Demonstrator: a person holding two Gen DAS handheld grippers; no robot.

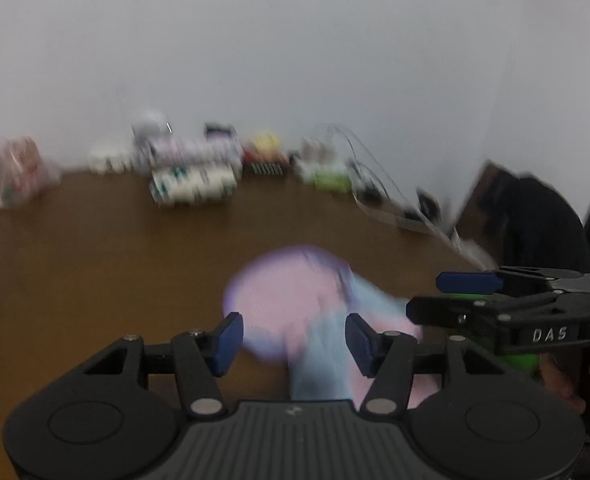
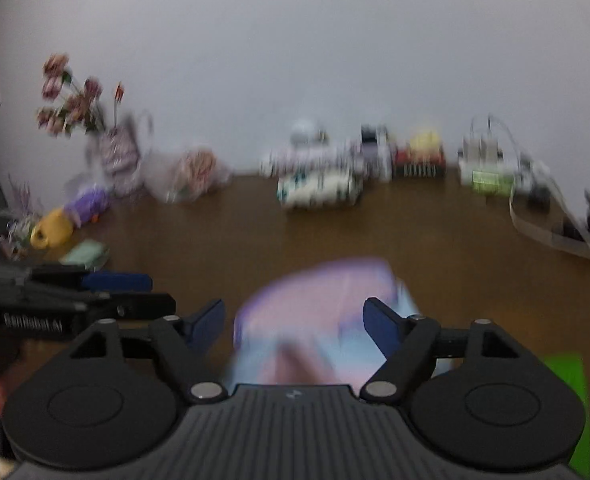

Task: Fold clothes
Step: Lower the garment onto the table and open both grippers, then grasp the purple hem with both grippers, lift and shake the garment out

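garment: pink-and-blue cloth [image 1: 295, 312] bunched on brown table [image 1: 95, 260], just ahead of both tools | left tongs [image 1: 294, 340]: spread, empty | right tongs [image 2: 294, 326]: spread, empty | both flank it, likely to pinch edges | blurred

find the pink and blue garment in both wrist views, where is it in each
Left wrist view: the pink and blue garment lies low and centre on the brown table, just beyond the open left gripper.
Right wrist view: again low and centre, just beyond the open right gripper.
Shared landmark: the white and green box at the table's far edge, by the wall.
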